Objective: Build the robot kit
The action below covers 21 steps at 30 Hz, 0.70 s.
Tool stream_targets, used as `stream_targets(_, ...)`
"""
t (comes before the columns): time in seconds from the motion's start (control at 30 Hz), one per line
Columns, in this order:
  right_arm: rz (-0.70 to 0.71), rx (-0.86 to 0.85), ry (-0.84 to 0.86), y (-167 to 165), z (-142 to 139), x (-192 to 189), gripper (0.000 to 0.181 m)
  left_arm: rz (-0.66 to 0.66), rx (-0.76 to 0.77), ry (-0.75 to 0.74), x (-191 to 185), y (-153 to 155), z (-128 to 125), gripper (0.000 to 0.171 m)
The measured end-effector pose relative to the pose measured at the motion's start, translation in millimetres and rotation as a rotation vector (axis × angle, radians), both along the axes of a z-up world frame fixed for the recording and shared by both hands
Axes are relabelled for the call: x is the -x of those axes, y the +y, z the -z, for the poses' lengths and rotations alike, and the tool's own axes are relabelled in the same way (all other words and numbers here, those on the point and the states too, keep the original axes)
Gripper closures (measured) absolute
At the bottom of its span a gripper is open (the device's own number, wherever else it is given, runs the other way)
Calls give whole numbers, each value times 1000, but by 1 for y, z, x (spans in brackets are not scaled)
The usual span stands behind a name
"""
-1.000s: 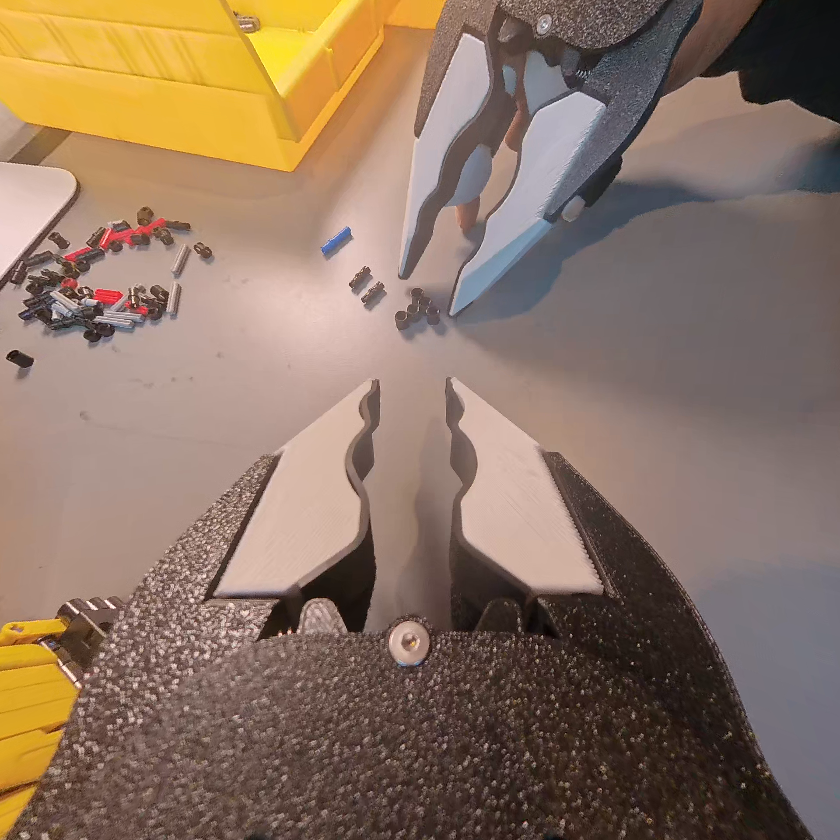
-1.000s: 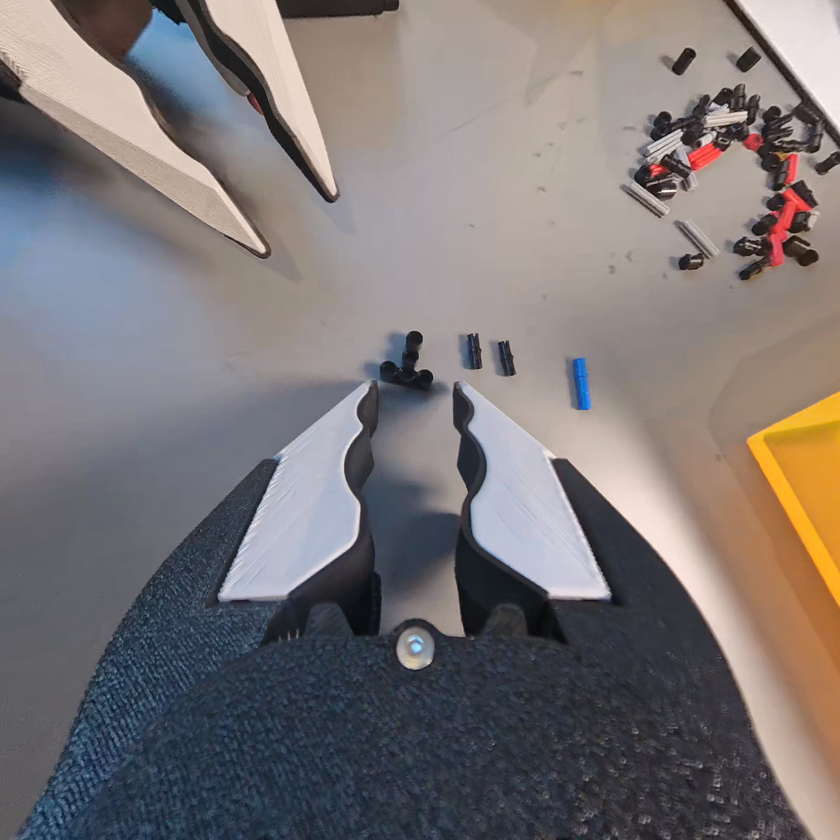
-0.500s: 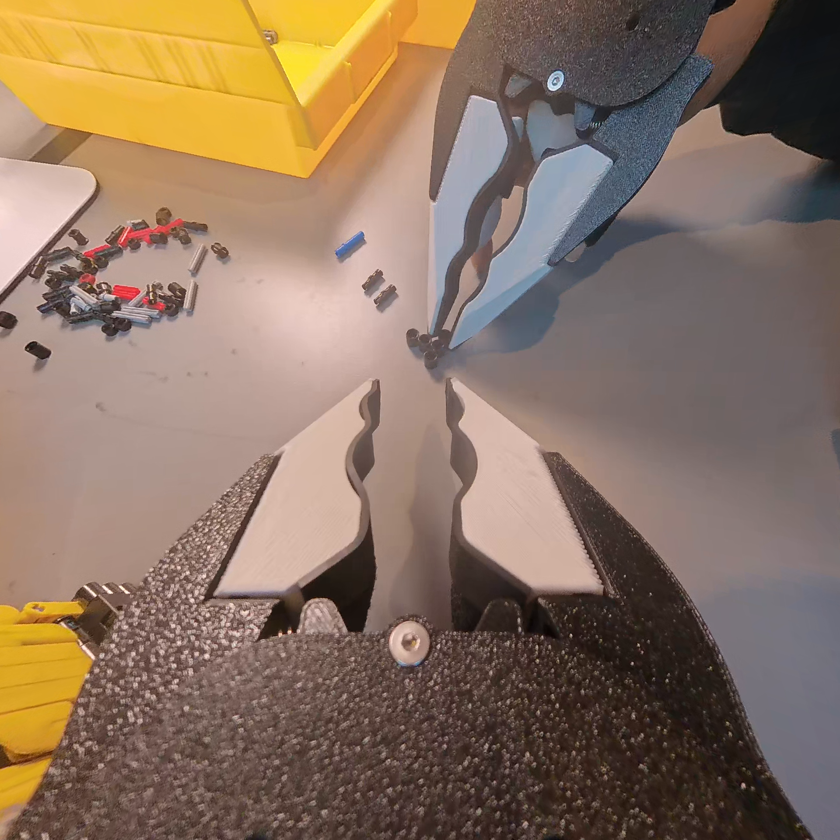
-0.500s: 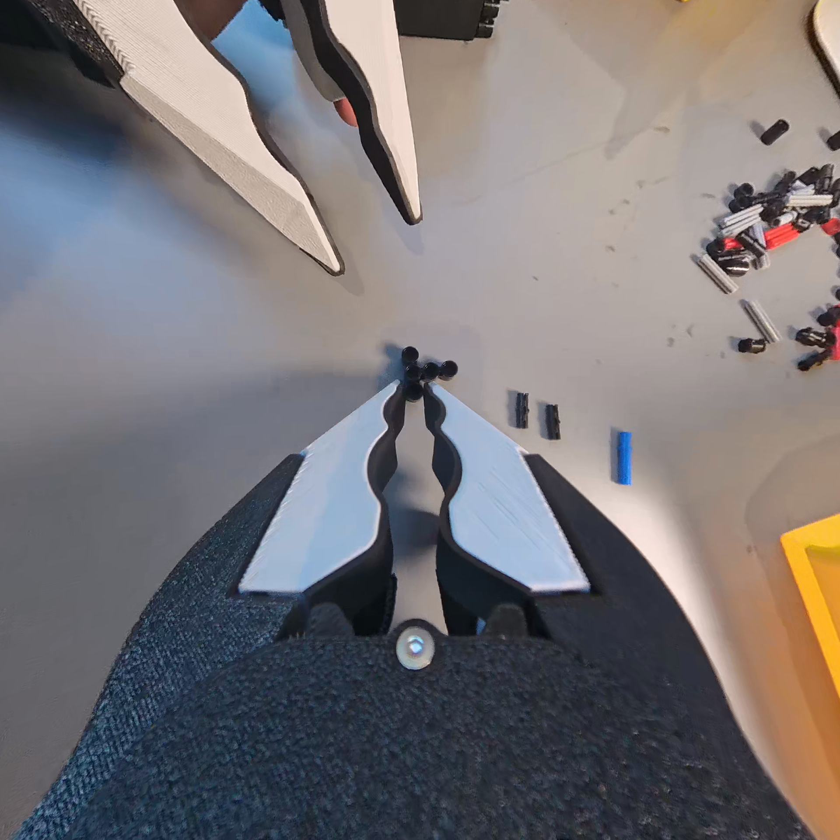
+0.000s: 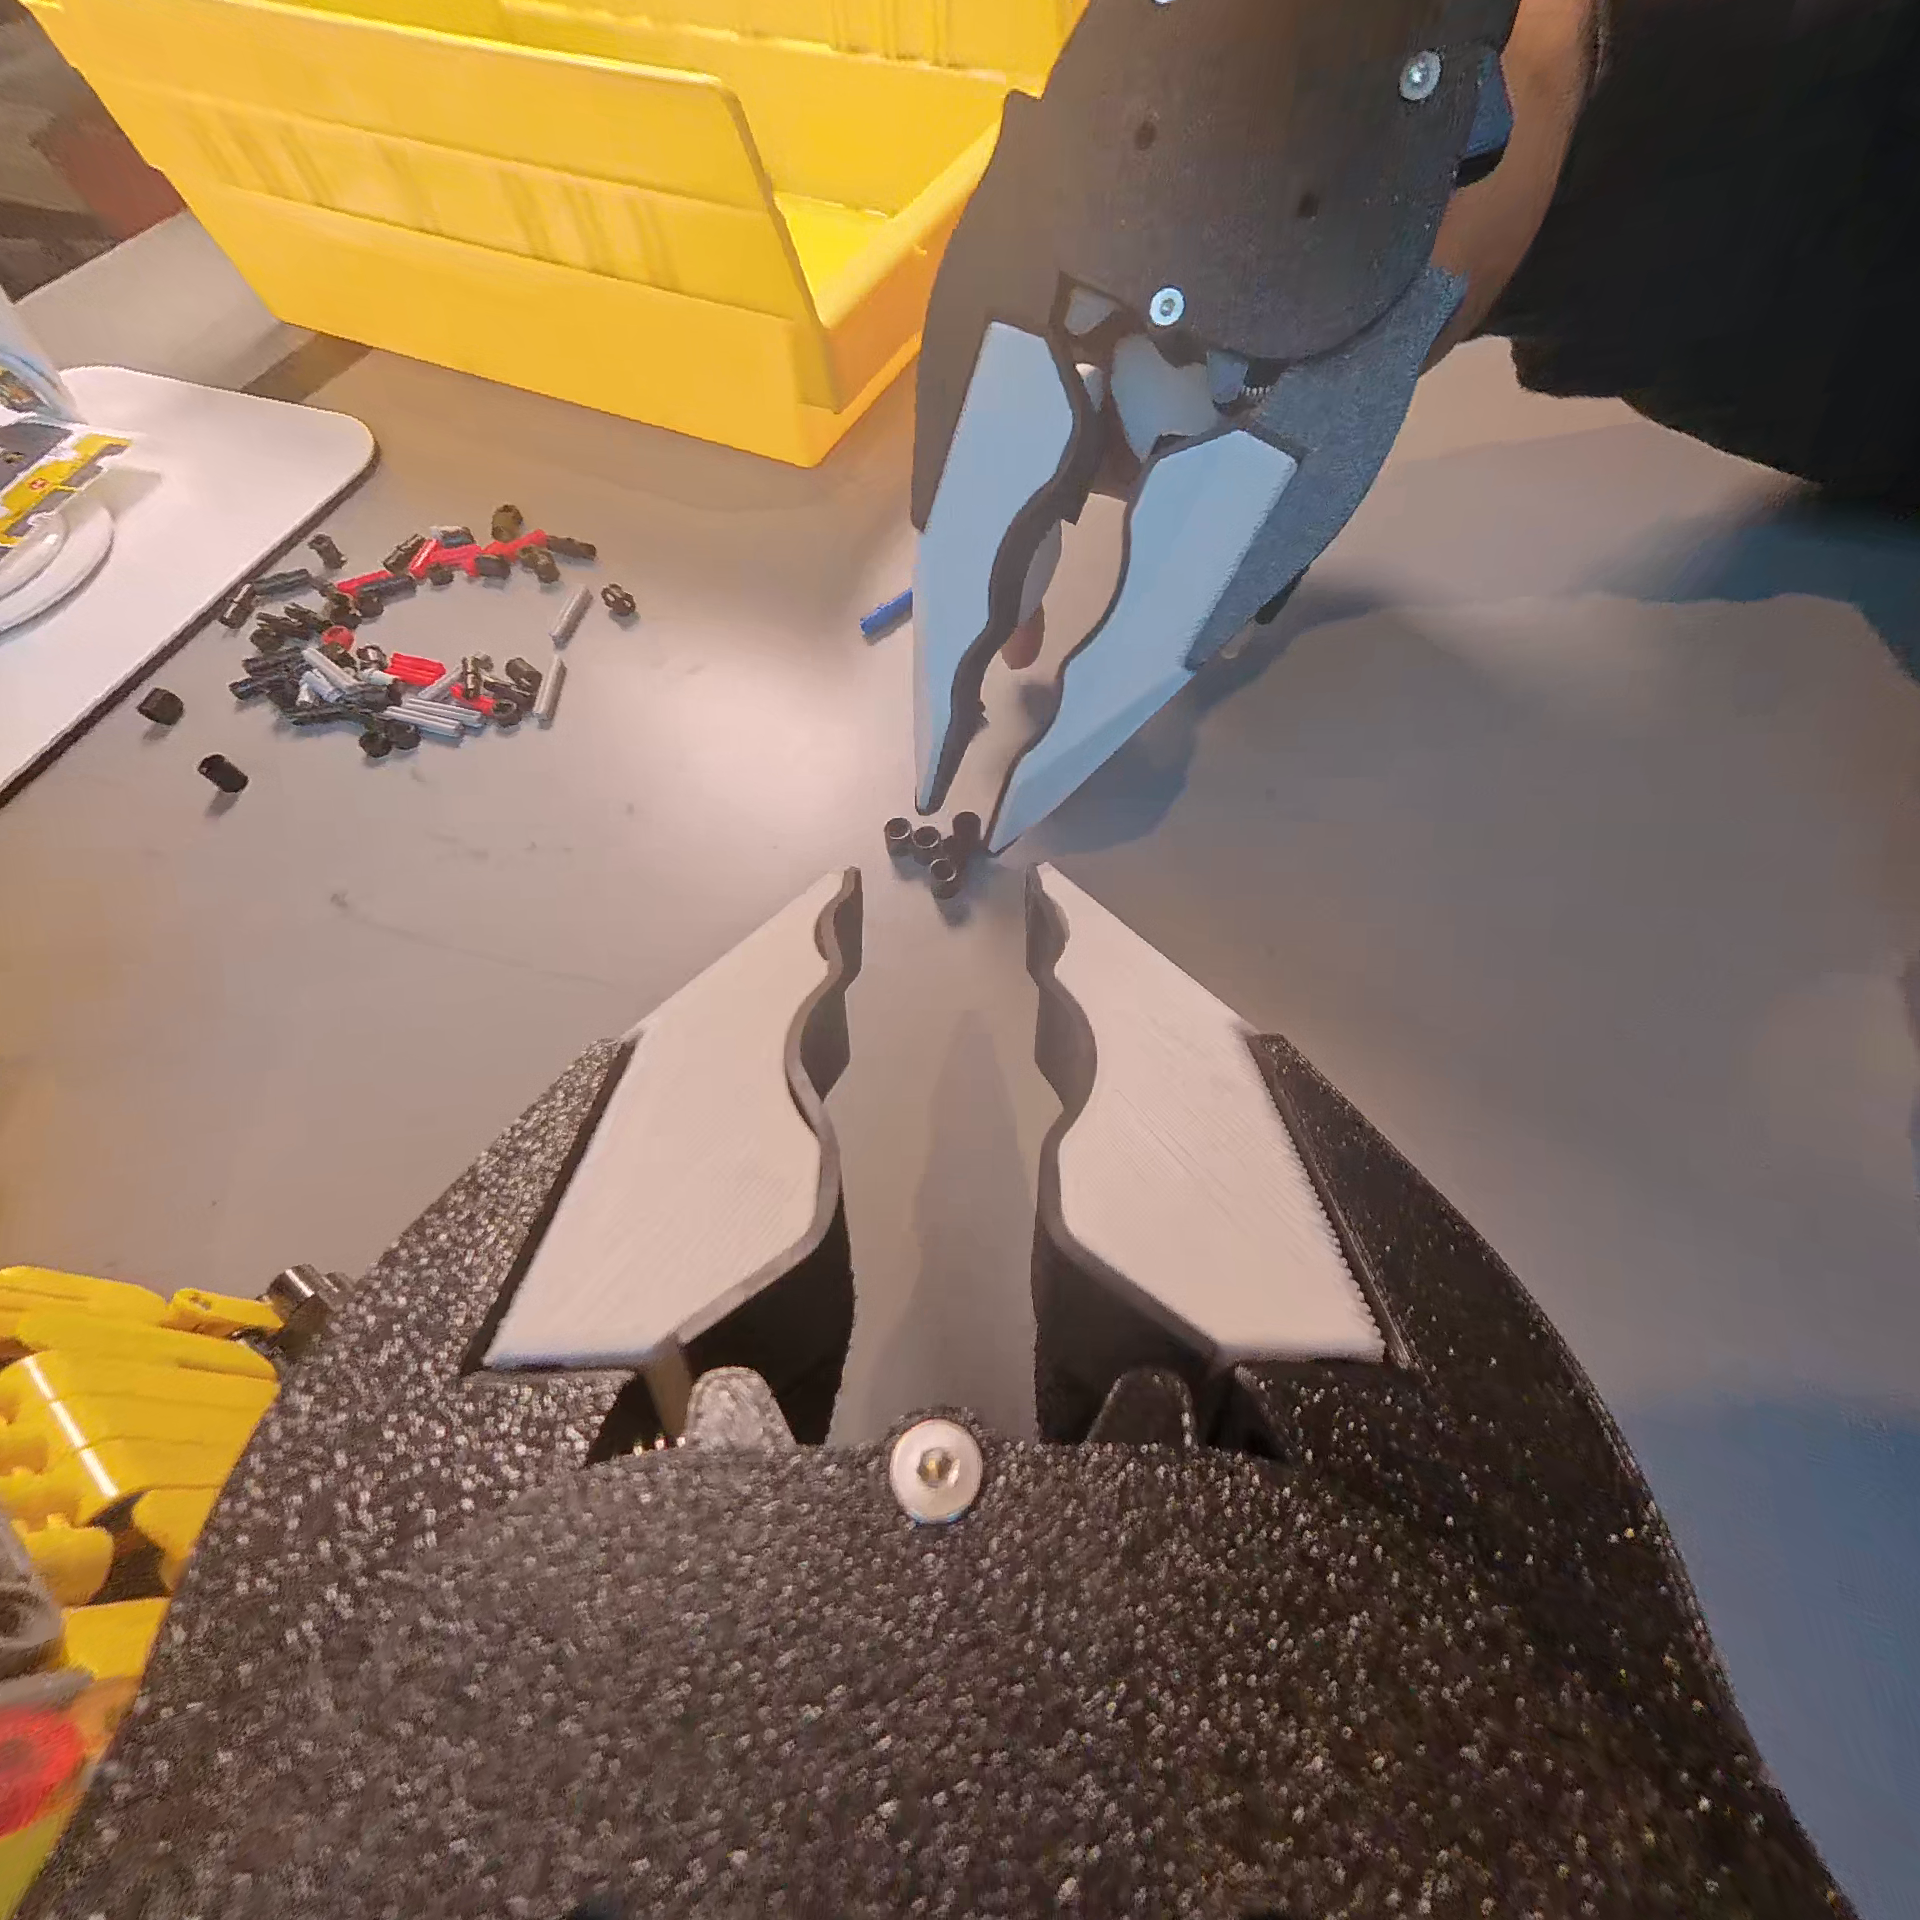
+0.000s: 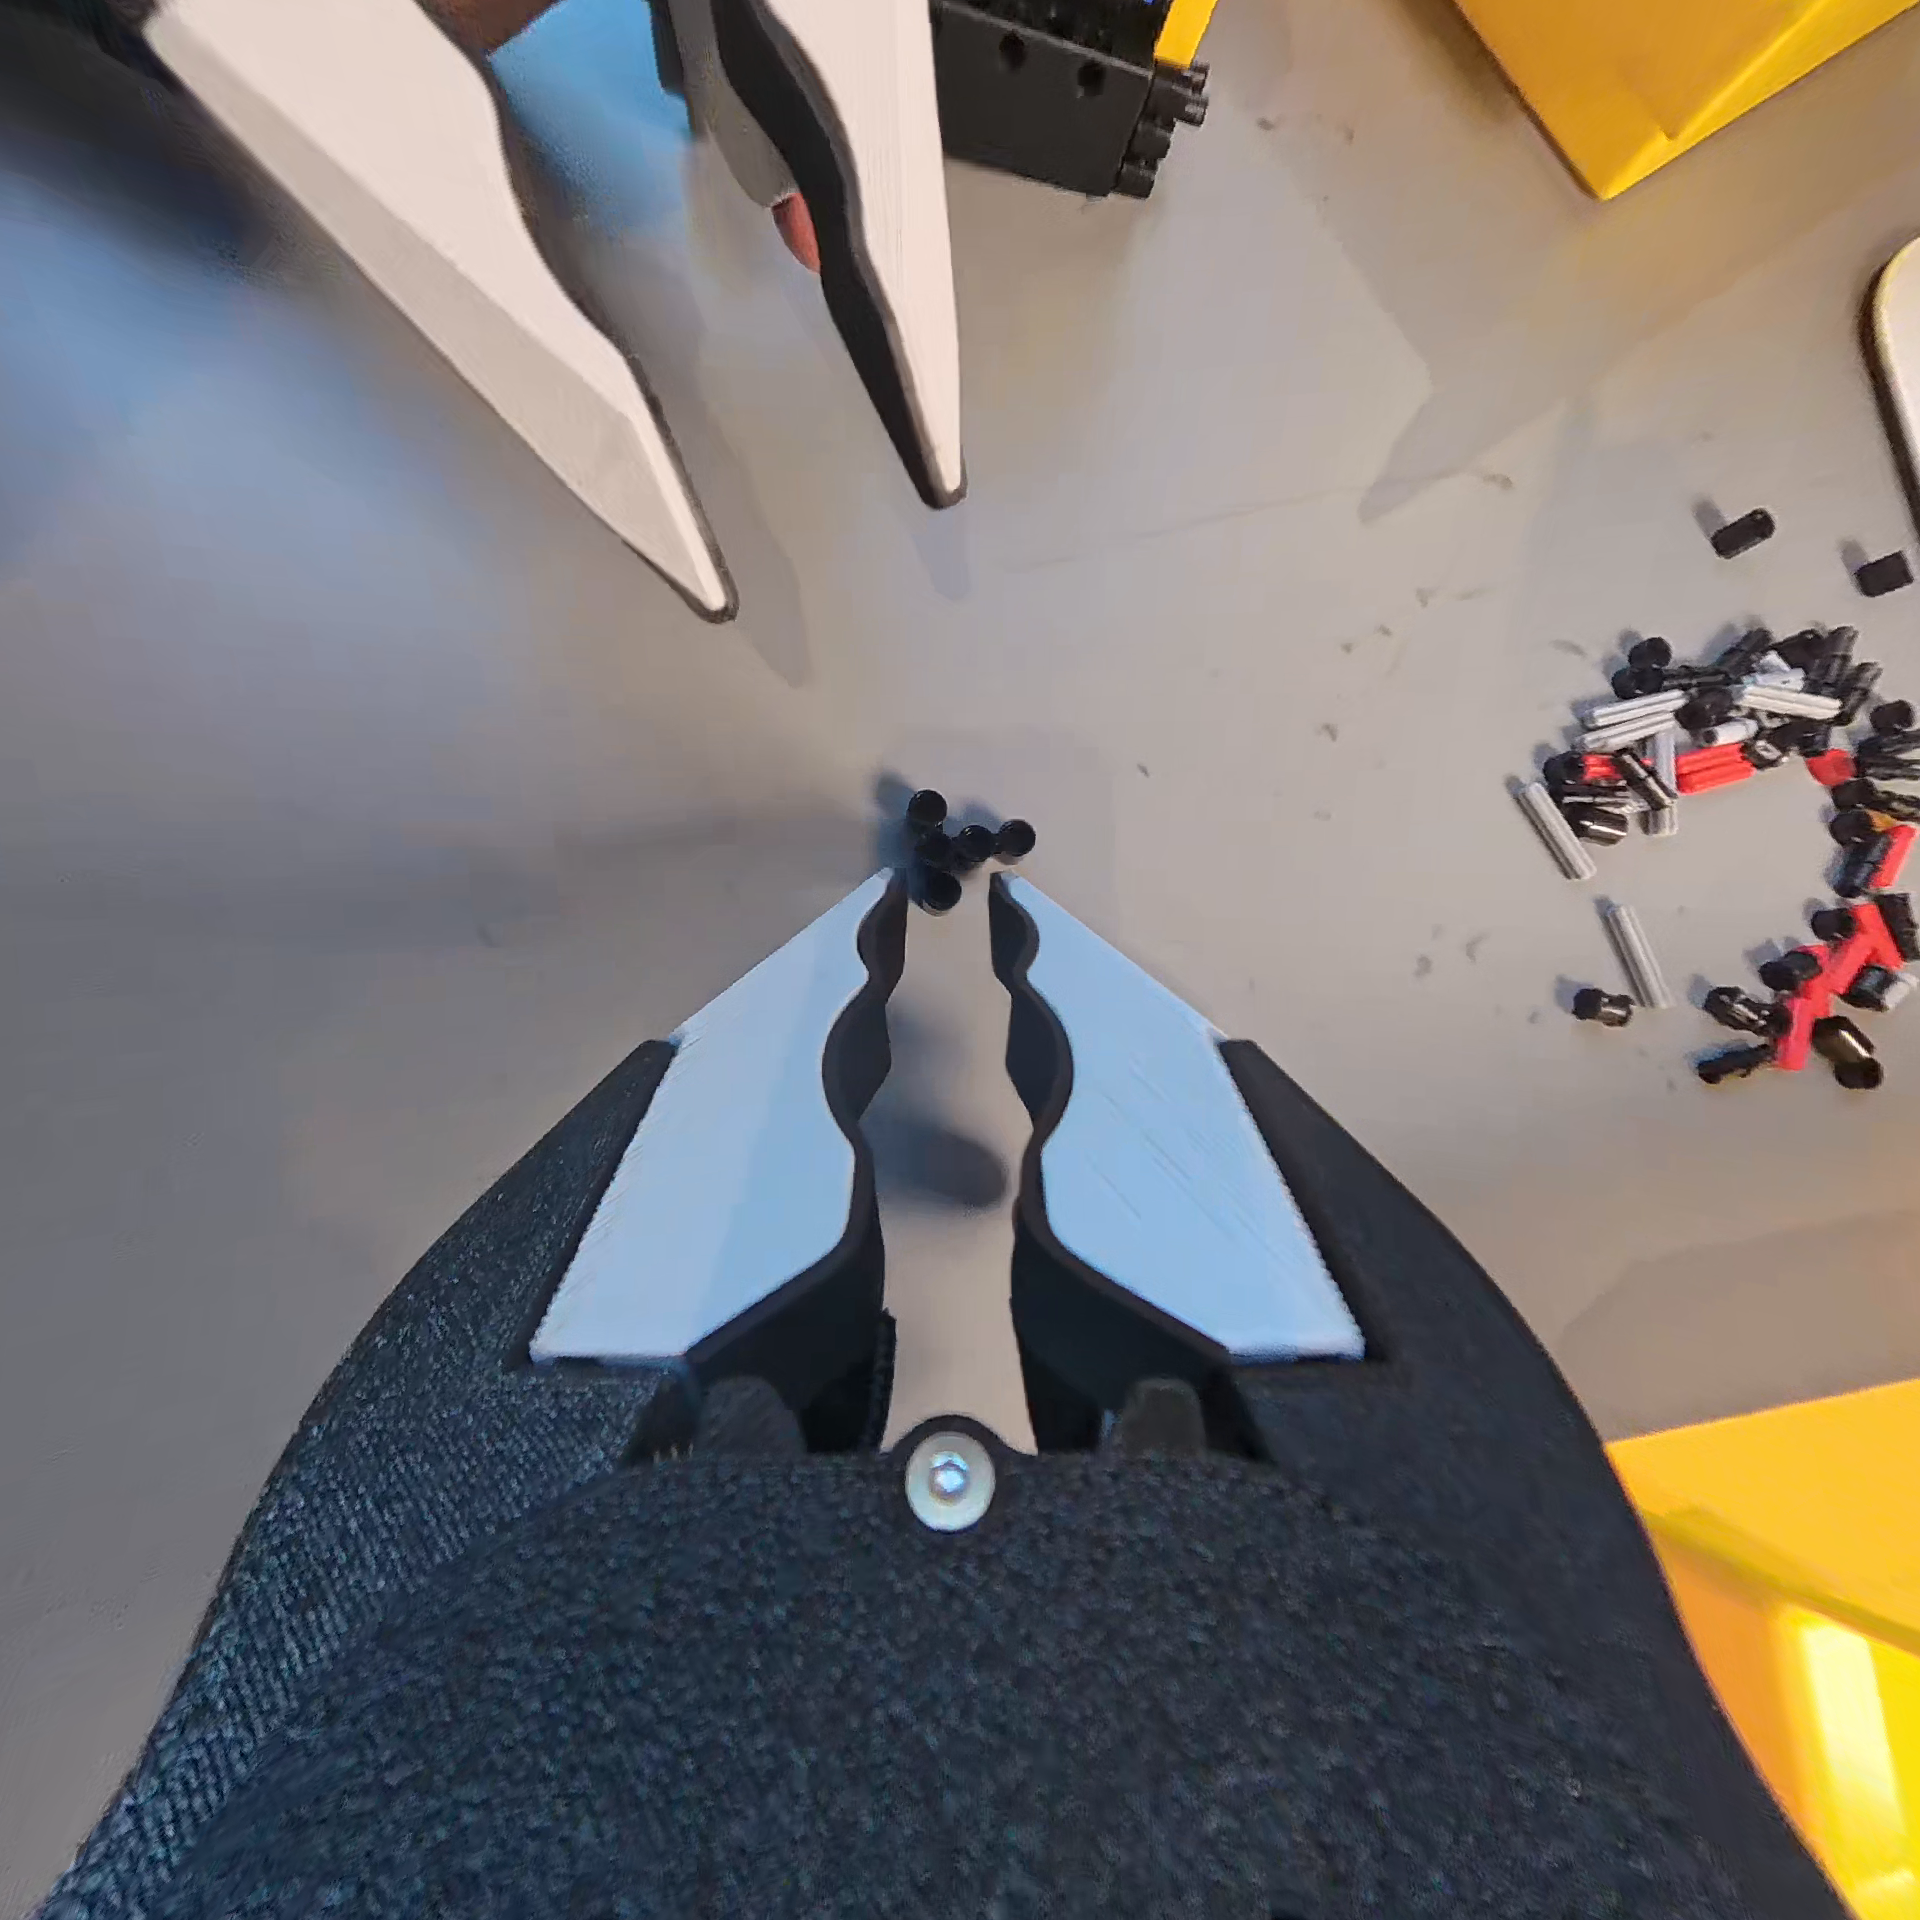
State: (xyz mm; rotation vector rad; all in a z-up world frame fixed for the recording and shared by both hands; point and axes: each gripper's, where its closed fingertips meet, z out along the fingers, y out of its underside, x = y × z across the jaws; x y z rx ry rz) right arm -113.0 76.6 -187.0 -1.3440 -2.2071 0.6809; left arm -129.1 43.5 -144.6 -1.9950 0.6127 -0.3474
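Note:
A small cluster of black connector pieces lies on the grey table, and it also shows in the right wrist view. My right gripper has its tips right at this cluster, jaws a narrow gap apart, with one black piece in the gap. It comes down from above in the left wrist view. My left gripper is open and empty, its tips just short of the cluster on the opposite side. In the right wrist view it hangs above the table.
A pile of black, red and grey pins lies left of the cluster. A blue pin lies behind the right gripper. A yellow bin, a white board, a black block and a yellow model stand around. Across from one pair of fingers to the other is roughly 6 cm.
My right gripper came down to the black cluster and narrowed from wide open, then widened slightly. My left gripper moved closer to the cluster and stayed open.

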Motion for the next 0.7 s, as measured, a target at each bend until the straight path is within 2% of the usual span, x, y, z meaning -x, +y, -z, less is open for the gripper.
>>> stream_targets(0.1,25,39,122,2,-15,0,162,-27,-19,-28,4,3,-5,141)
stream_targets(0.23,97,58,367,13,-45,0,156,-62,-55,-67,10,6,-13,139)
stream_targets(0.43,281,141,754,40,-98,-9,144,-107,-140,-91,19,11,-26,133)
stream_targets(0.53,365,153,858,54,-114,-15,139,-113,-172,-101,20,12,-31,130)
stream_targets(0.7,451,32,985,71,-138,-31,136,-103,-212,-95,18,13,-35,125)
